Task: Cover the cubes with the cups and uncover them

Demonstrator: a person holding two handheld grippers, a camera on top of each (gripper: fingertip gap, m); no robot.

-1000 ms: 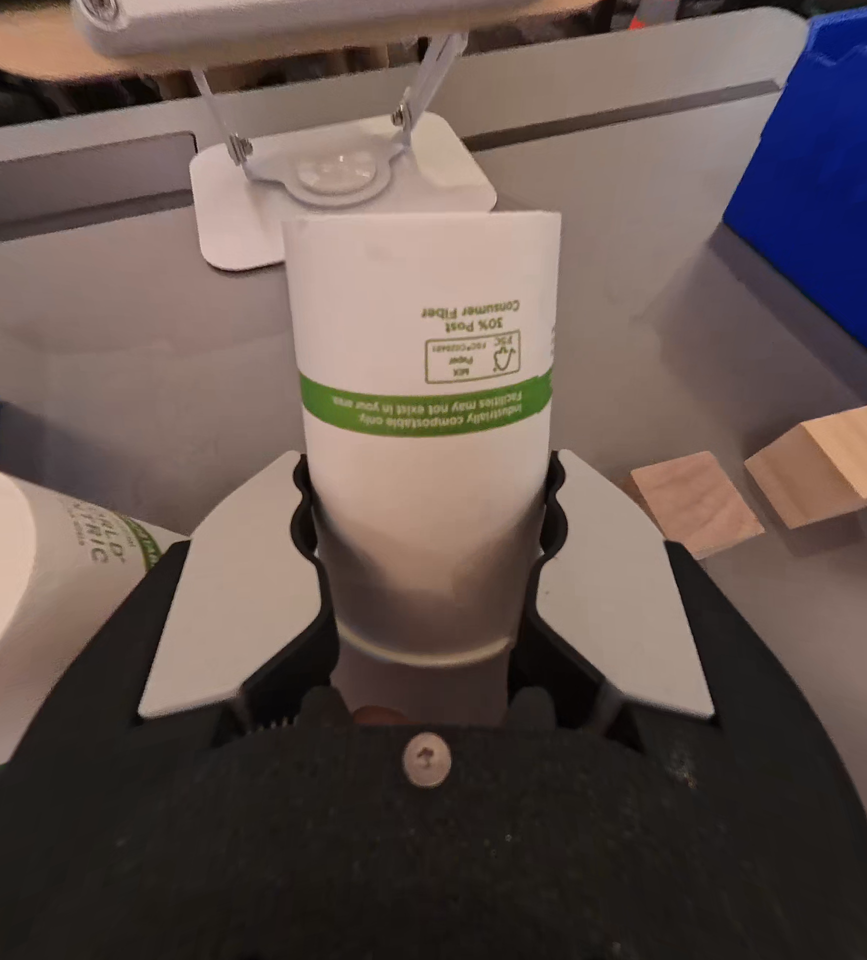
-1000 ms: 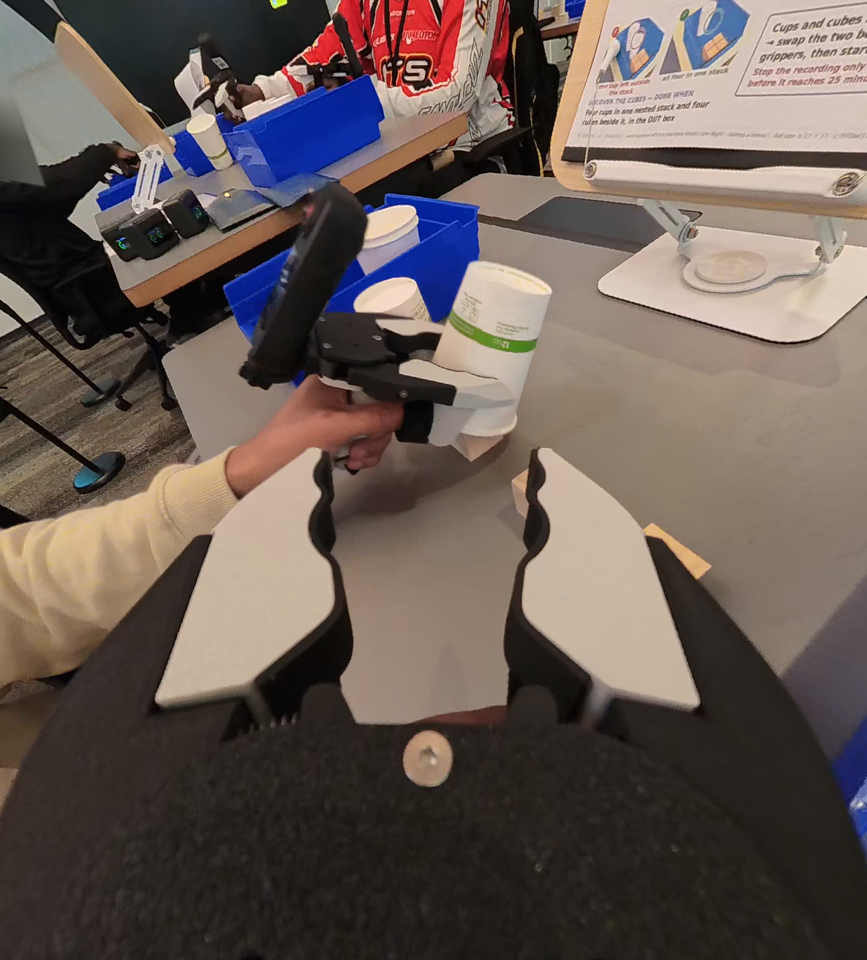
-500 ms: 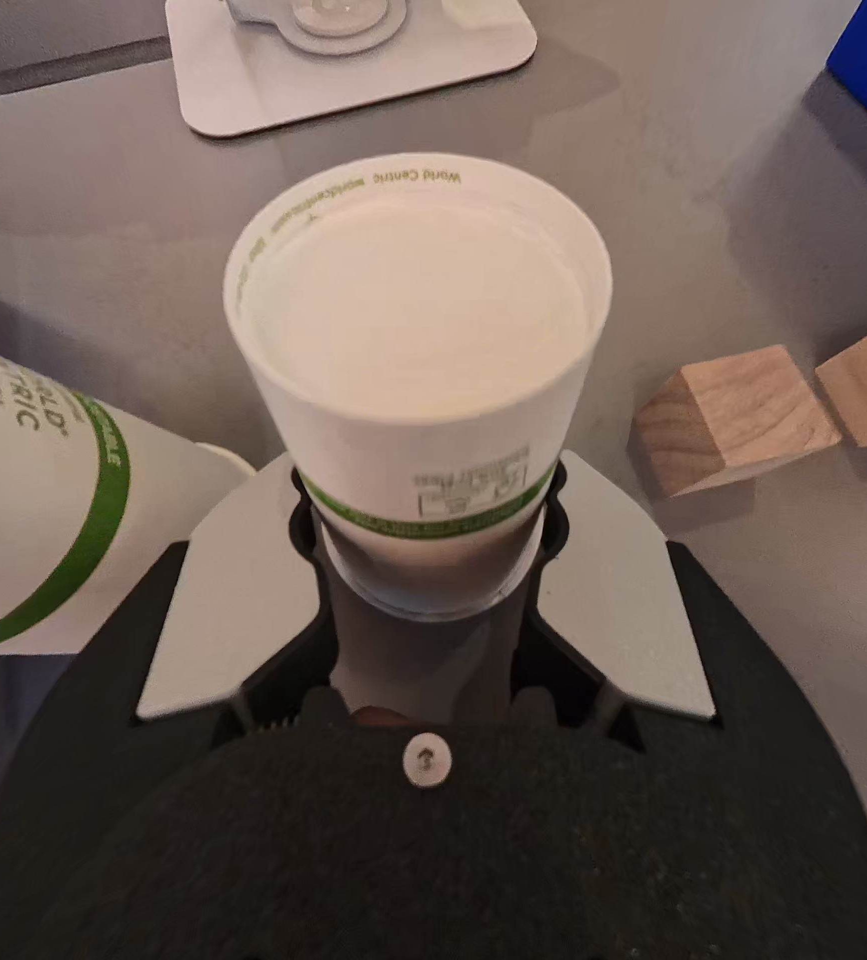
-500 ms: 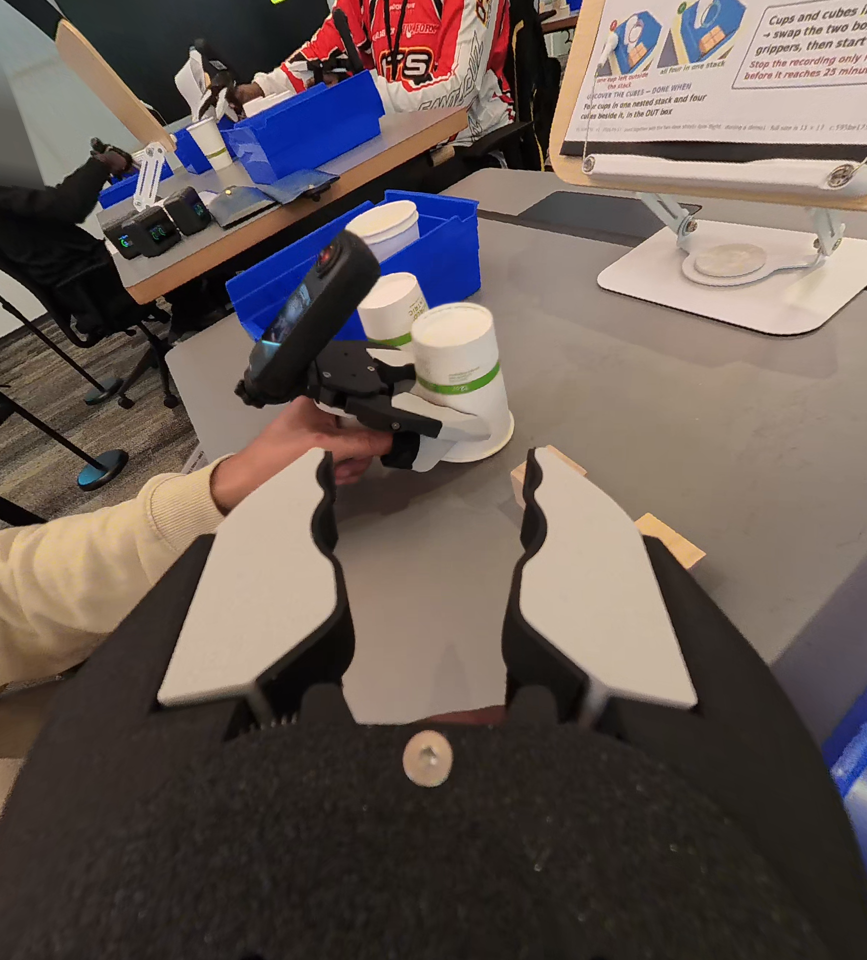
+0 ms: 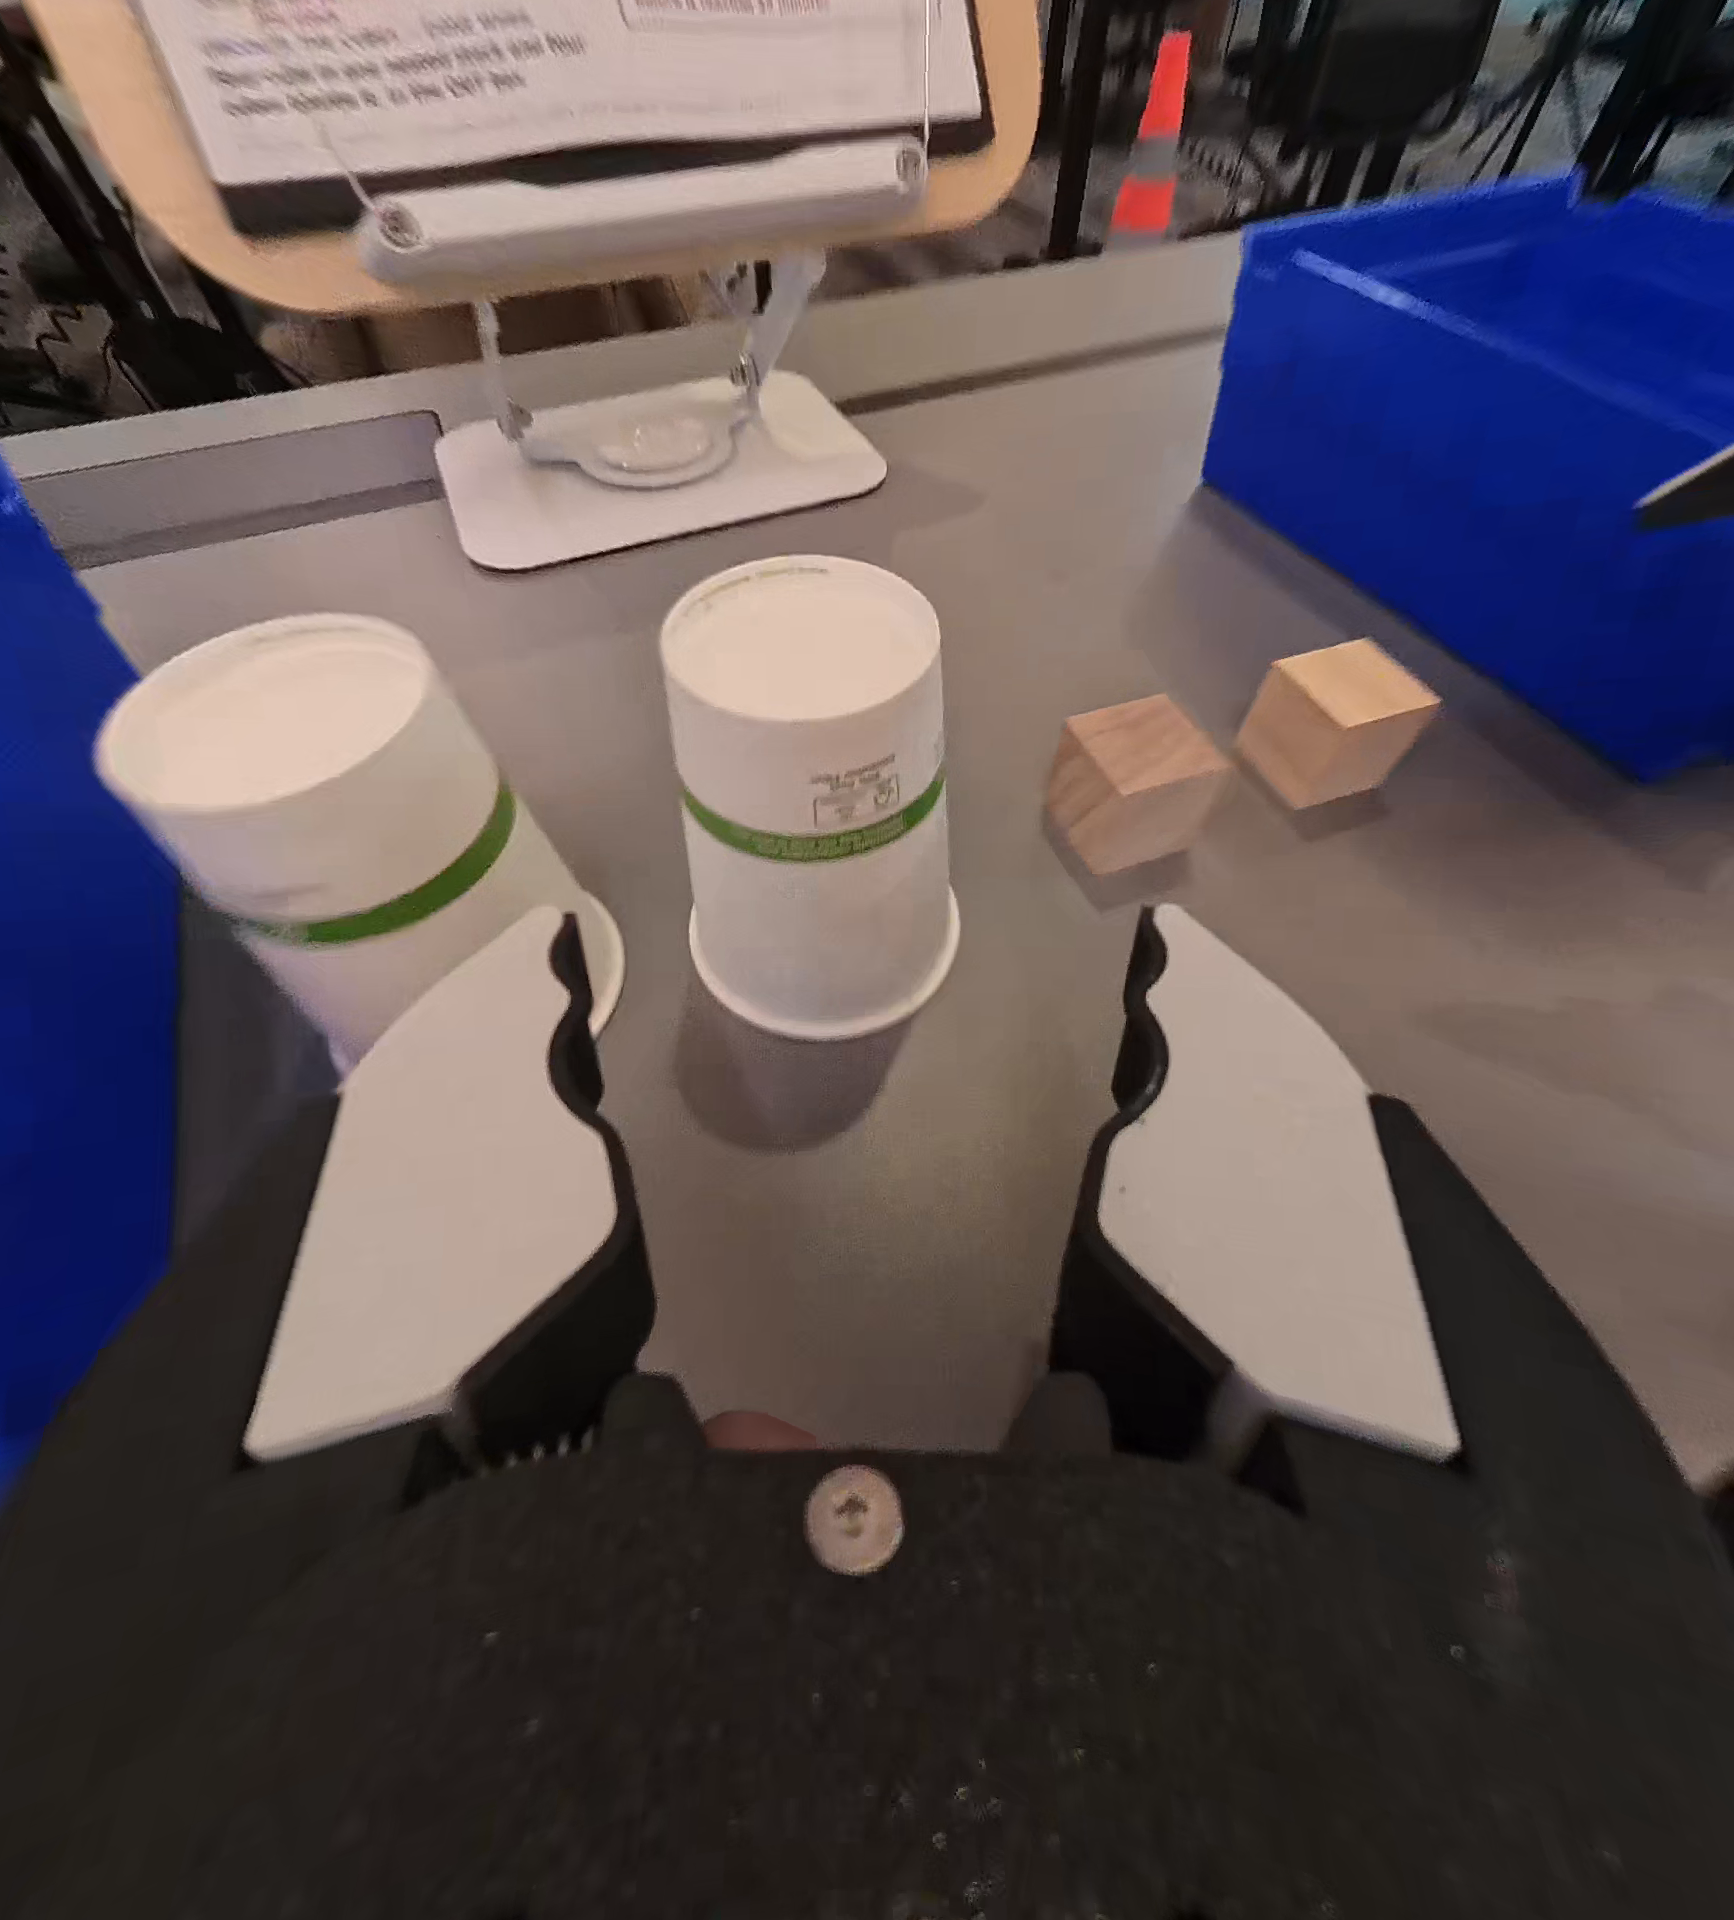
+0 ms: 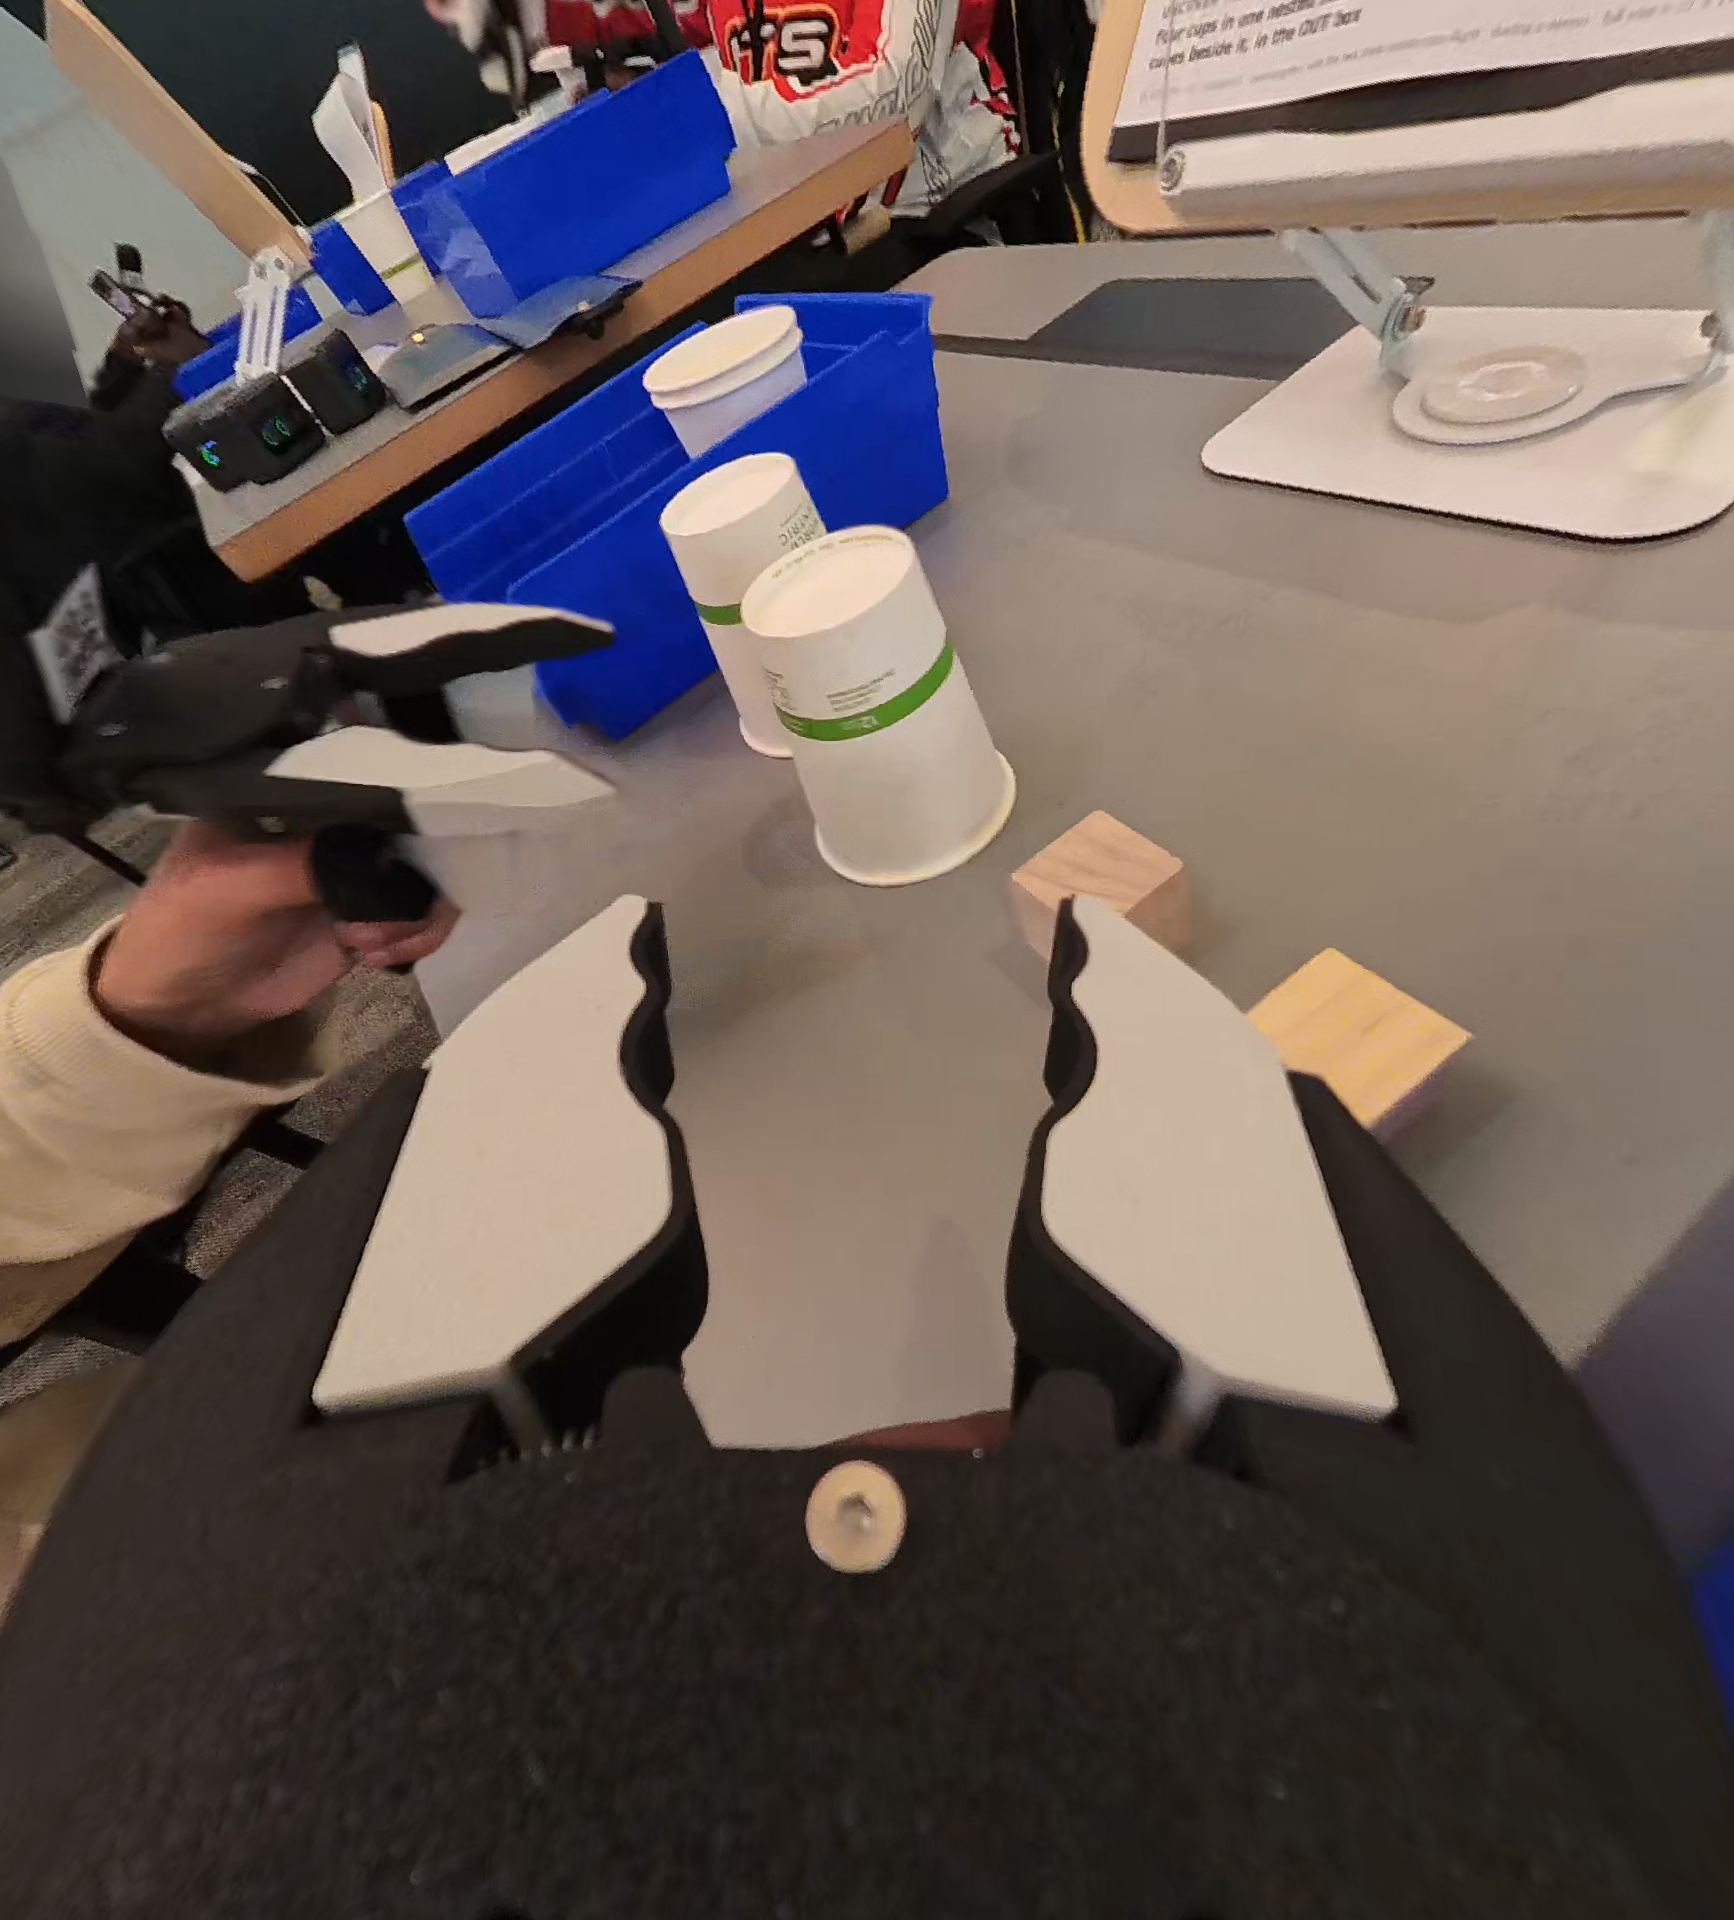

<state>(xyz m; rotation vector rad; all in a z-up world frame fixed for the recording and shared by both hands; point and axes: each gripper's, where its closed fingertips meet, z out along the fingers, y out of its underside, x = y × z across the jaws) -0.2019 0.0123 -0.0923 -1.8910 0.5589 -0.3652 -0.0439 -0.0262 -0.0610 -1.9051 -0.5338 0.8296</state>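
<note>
Two white paper cups with green bands stand upside down on the grey table: one in the middle (image 5: 811,810) (image 6: 878,717) and one to its left (image 5: 323,810) (image 6: 738,551). Two bare wooden cubes (image 5: 1133,779) (image 5: 1336,717) sit to the right of them; they also show in the right wrist view (image 6: 1102,873) (image 6: 1362,1029). My left gripper (image 5: 852,935) is open and empty, just short of the middle cup. My right gripper (image 6: 852,925) is open and empty, near the closer cube. What the cups cover is hidden.
A blue bin (image 5: 1528,436) stands at the right; another blue bin (image 6: 697,540) at the left holds stacked white cups (image 6: 728,379). A white stand (image 5: 655,457) carrying an instruction board is at the back. The table edge (image 6: 1673,1288) runs close on the right.
My left gripper set the middle cup upside down on the table, opened and drew back from it. My right gripper moved slightly forward towards the cubes.
</note>
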